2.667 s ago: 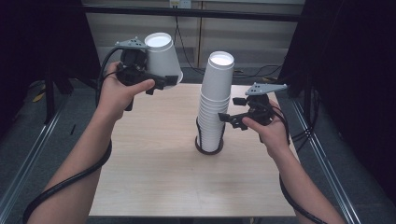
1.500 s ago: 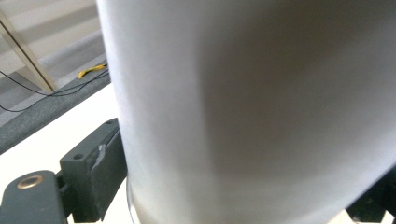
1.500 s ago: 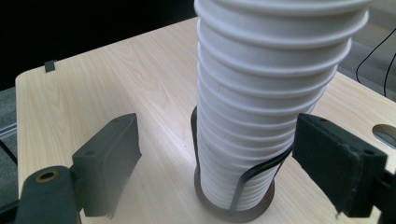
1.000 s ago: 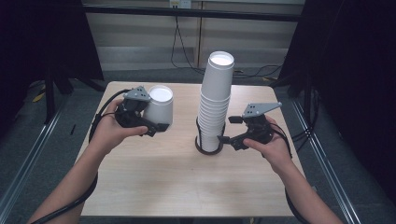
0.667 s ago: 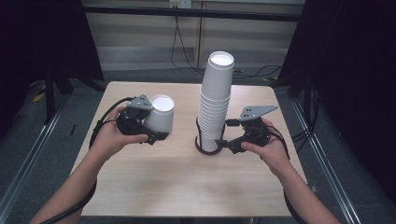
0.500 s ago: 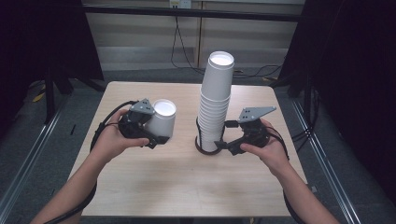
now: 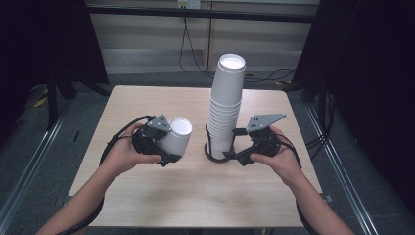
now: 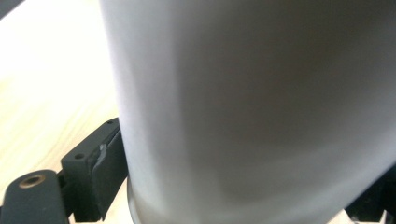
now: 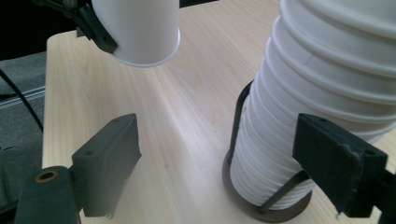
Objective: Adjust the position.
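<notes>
1. i sit at a wooden table [image 7: 147, 205] with a claw in each hand, seen from above.
2. my left claw [image 7: 169, 147] is clamped on one white paper cup [image 7: 176, 139], upside down, its closed base facing up. in the left gripper view the cup's wall sits tight against the black jaws. the right gripper view shows its rim hanging just above the table, not yet resting on it.
3. a tall stack of white cups [image 7: 225, 107] stands upside down in a dark wire holder [image 7: 215, 155] at the middle of the table, just to the right of the held cup.
4. my right claw [image 7: 237, 149] is at the base of the stack. its jaws stand wide apart, one on each side of the lowest cups; i judge they hold nothing.
5. done, i judge: one cup is off the stack. left: set it down on the table, let go, then fetch the next.
</notes>
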The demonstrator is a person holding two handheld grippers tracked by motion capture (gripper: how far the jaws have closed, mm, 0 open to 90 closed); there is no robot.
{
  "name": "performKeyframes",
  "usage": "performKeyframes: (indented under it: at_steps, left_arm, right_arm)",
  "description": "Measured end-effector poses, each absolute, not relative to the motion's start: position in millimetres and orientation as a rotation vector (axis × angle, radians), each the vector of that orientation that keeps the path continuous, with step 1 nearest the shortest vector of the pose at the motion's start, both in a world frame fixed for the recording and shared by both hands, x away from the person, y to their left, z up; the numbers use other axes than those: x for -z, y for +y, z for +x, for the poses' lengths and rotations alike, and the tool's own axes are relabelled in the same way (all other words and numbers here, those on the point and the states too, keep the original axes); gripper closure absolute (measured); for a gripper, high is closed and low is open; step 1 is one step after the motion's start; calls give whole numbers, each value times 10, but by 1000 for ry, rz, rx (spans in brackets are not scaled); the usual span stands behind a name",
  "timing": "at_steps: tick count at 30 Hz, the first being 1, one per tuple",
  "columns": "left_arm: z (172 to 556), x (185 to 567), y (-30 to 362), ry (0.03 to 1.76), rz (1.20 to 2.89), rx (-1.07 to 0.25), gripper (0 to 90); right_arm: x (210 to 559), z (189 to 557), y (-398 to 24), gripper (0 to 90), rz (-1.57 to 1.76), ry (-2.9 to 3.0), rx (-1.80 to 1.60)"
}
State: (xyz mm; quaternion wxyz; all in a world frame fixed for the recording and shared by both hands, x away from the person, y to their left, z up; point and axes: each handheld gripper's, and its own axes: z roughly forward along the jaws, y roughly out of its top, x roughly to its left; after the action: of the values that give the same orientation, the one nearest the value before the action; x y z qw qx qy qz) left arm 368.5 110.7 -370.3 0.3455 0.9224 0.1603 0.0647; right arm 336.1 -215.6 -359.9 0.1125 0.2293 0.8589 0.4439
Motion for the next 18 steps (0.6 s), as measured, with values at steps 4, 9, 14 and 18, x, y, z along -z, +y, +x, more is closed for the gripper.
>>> performKeyframes:
  at_steps: [4,9,14,18]
  left_arm:
    - [3661,3704,1072,400,2403,-159,112]
    - [3627,3717,1025,386,2422,-155,113]
    - [3603,3744,980,364,2458,-146,113]
    - [3590,3760,948,347,2470,-142,113]
  right_arm:
    - [3598,3351,-2122,145,642,2539,-1294]
    - [3598,3344,-2080,145,616,2549,-1278]
    - [3606,3346,-2049,144,604,2568,-1276]
    - [3620,3350,-2023,144,593,2580,-1273]
